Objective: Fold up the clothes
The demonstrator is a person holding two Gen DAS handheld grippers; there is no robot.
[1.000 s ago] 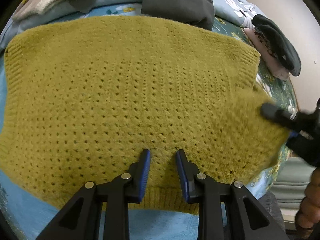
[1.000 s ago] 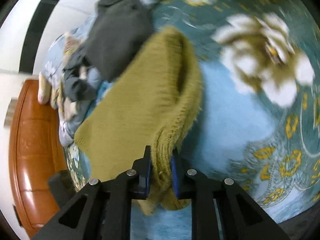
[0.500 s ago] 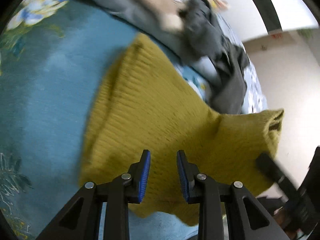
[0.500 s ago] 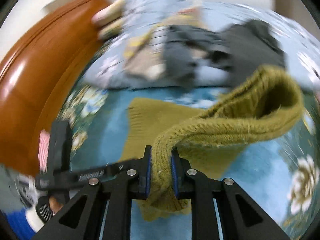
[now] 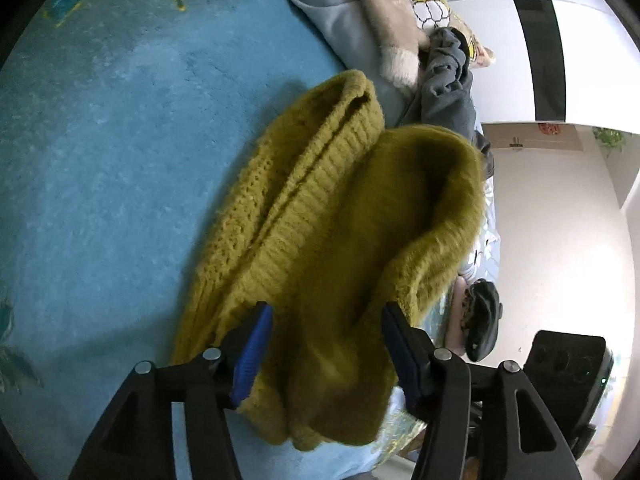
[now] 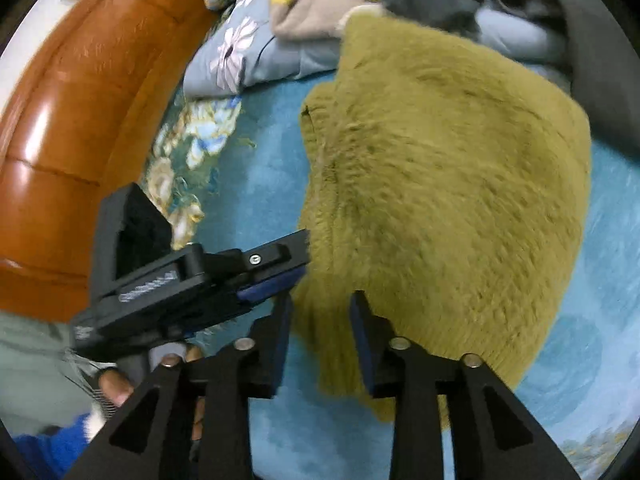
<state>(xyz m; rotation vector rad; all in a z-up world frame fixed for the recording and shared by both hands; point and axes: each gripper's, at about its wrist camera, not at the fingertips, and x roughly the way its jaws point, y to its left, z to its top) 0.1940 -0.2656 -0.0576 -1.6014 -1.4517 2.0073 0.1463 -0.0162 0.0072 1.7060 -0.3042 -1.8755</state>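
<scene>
We have just been opening both grippers, left gripper (image 5: 326, 344) wide and right gripper (image 6: 320, 340) narrower, letting the fuzzy mustard-yellow knitted sweater (image 6: 440, 184) settle folded on the blue floral bedspread (image 5: 120, 160)

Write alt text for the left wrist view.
A mustard-yellow knit sweater, folded over on itself, lies on a blue bedspread between the open left gripper fingers, which have just been opening. Grey and beige clothes are piled beyond it.
</scene>
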